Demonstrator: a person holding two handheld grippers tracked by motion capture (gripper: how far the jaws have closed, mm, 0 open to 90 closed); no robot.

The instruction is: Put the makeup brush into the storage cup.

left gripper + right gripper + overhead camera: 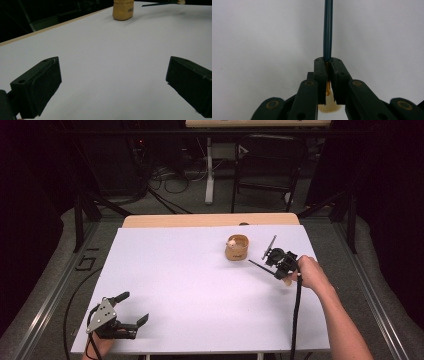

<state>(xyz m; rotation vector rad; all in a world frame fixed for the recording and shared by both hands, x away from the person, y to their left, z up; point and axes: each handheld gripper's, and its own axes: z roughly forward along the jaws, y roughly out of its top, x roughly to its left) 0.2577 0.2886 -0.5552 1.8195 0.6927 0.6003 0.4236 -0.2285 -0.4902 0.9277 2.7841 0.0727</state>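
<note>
A thin dark-handled paintbrush [327, 30] with pale bristles is pinched between the pressed-together right tool [276, 261], just beside the tan round cup [237, 248], so a steady, upright approach is advised while the left tool [131, 312] rests spread on the white counter [190, 290].

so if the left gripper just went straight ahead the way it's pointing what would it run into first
Most likely the tan cup. In the left gripper view, the open left gripper faces bare white table, with the cup far ahead, just right of centre. Depth is hard to judge, so it might pass narrowly beside it.
</note>
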